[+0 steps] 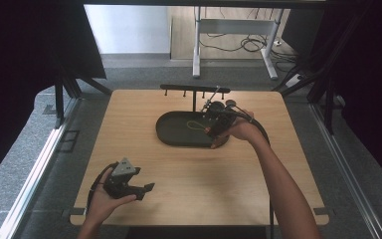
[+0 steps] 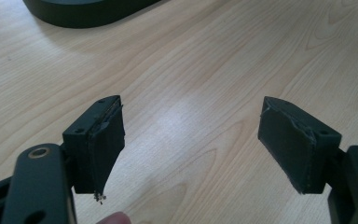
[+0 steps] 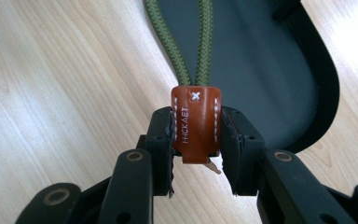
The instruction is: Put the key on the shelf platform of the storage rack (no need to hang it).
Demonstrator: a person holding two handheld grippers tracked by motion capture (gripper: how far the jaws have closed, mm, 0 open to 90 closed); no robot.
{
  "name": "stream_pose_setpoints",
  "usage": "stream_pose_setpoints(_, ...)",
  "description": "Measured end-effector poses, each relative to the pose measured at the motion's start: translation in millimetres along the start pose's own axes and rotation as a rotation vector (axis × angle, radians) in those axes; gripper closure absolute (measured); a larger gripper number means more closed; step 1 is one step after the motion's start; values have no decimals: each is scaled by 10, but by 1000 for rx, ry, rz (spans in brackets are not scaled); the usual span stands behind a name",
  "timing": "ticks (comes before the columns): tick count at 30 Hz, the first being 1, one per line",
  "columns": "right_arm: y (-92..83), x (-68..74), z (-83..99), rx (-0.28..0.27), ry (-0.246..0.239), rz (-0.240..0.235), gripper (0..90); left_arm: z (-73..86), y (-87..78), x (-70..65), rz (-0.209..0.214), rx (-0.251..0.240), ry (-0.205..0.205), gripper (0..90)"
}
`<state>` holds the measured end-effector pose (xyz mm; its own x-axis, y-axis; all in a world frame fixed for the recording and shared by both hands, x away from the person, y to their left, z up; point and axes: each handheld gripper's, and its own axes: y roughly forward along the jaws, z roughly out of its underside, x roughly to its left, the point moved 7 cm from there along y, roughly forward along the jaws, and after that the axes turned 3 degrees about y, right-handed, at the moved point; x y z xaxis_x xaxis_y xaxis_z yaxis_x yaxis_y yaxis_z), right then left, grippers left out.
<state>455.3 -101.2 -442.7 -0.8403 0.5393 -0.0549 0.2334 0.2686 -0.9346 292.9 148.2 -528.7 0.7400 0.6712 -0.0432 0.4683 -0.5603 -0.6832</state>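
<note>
A brown leather tab (image 3: 195, 123) with white stitching is sitting pinched between the jaws of the right gripper (image 3: 196, 149). Small white lettering is running along the tab's side, too fine to read surely. Two strands of green cord (image 3: 204, 42) are rising out of the top of the tab and running away over a dark oval tray (image 3: 279, 84). In the high view the cord (image 1: 195, 125) is lying as a loop inside the tray (image 1: 171, 130), and the right gripper (image 1: 215, 124) is hanging over the tray's right end, held by the right hand (image 1: 241, 130).

Behind the tray a black rack (image 1: 195, 89) with small pegs is standing on a post. The tray and rack are resting on a wooden table (image 1: 189, 184).

The left gripper (image 1: 139, 188) is sitting near the table's front left corner, well apart from the tray, held by the left hand (image 1: 102, 201). Its jaws are standing spread wide with nothing between them; in the left gripper view, bare wood (image 2: 191, 121) is showing in the gap, and the tray's edge (image 2: 88, 14) is lying at the top.
</note>
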Motion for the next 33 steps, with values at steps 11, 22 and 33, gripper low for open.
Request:
stream_pose_setpoints(11, 19, -61, -120, 1, -1, 10, 668, -3, -20, 19, -3, -8, -4, 230)
stream_pose_setpoints(22, 77, -167, -240, 10, -1, 22, 668, 0, 5, 11, 1, -6, -7, 230)
stream_pose_setpoints(33, 178, -278, -353, 3, 18, 35, 668, 7, -5, 27, 6, -11, -12, 230)
